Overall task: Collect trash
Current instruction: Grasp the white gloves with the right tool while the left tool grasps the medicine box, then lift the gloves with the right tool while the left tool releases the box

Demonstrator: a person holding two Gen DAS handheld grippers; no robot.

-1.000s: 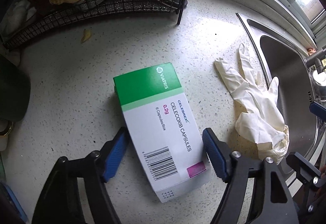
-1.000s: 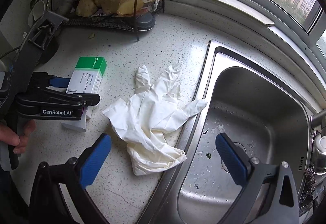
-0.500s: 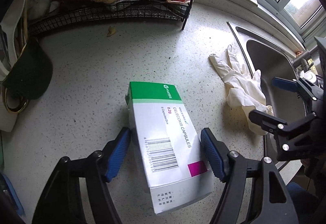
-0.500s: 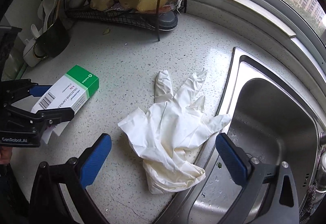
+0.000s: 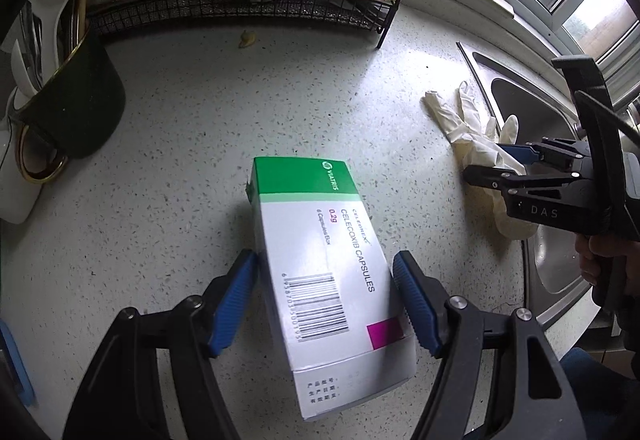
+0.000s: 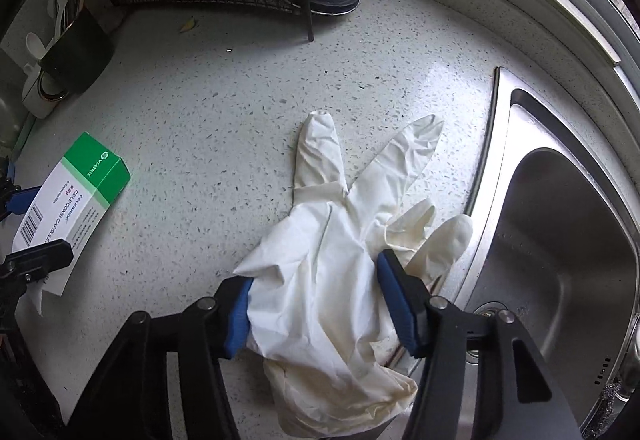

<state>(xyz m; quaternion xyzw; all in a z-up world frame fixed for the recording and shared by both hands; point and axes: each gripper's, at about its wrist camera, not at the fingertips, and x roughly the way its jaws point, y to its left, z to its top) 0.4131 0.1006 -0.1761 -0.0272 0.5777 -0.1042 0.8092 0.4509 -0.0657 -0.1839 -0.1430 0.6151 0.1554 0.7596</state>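
Note:
A white and green Celecoxib capsule box is clamped between the blue pads of my left gripper and held lifted and tilted above the speckled counter; it also shows in the right wrist view. A crumpled white latex glove lies on the counter by the sink's edge, and shows in the left wrist view. My right gripper is lowered over the glove, its blue pads on either side of the palm, half closed and not pinching it.
A steel sink lies to the right. A black wire rack with ginger roots stands at the back. A dark utensil holder with spoons stands at the left. A small yellow scrap lies near the rack.
My left gripper has lifted the box off the counter and drawn back. My right gripper has dropped onto the glove and narrowed its jaws around it.

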